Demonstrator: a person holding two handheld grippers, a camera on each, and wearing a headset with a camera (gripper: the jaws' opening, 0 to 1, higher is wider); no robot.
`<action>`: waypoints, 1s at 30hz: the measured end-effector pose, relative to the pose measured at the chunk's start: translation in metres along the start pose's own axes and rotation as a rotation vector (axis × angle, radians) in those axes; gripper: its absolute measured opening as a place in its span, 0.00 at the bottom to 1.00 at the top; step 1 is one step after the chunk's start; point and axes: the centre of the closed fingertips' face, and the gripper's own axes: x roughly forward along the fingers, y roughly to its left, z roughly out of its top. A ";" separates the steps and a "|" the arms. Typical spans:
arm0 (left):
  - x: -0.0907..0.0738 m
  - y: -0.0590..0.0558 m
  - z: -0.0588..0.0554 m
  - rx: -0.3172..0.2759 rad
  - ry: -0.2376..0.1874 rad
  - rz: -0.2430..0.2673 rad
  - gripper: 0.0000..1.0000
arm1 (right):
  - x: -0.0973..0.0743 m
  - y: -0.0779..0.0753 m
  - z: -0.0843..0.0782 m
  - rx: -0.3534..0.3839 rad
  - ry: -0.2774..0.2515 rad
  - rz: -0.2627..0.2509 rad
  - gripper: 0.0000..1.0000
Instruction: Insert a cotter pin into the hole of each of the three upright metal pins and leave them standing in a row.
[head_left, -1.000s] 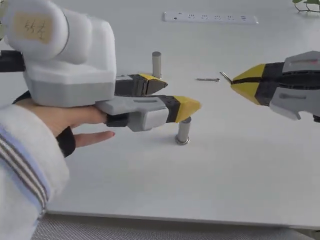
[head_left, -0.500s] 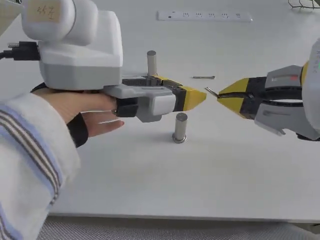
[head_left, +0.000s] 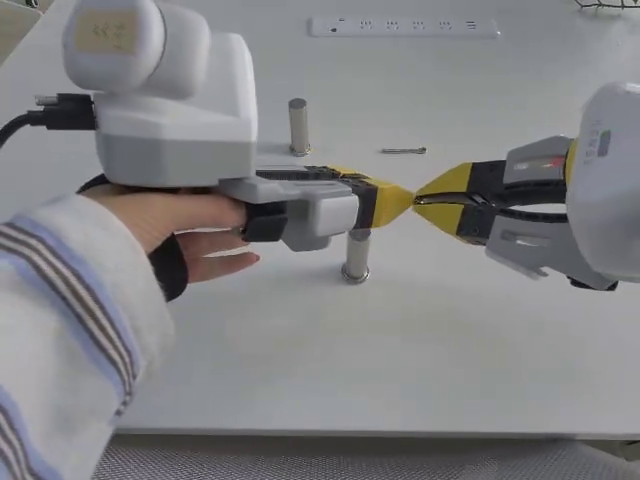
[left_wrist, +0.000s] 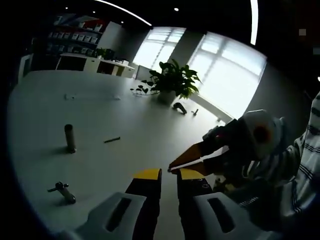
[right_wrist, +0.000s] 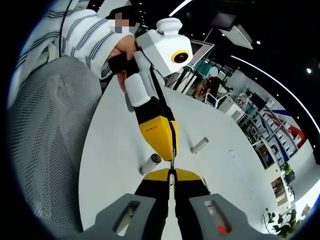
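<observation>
Right gripper (head_left: 425, 200) clamped on cotter pin (right_wrist: 170, 176). Left gripper (left_wrist: 170, 174) empty, jaws a narrow gap apart. Metal pin (head_left: 355, 256) upright just below the tips. Second pin (head_left: 298, 125) and loose cotter (head_left: 403, 151) lie toward the worktop (head_left: 300, 350) far edge. Tips were apart 0.5 s ago and now meet.

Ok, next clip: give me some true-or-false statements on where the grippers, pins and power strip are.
1. The left hand-held gripper and right hand-held gripper meet tip to tip above the white table. True.
2. The right one gapes open. False: it is shut on a thin cotter pin.
3. A loose silver cotter pin lies beyond the tips. True.
4. Three pins stand in the head view. False: two upright steel cylinder pins stand there.
5. The white power strip lies at the near edge. False: far edge.
</observation>
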 end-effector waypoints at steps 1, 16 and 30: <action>0.000 0.000 -0.001 -0.005 0.003 -0.002 0.06 | 0.000 0.001 0.000 -0.002 0.001 0.001 0.00; 0.000 -0.002 -0.009 -0.029 0.038 -0.016 0.00 | 0.001 0.007 0.008 -0.007 -0.008 0.008 0.00; -0.005 -0.005 -0.010 -0.037 0.046 -0.002 0.00 | 0.004 0.009 0.014 0.012 -0.016 0.012 0.00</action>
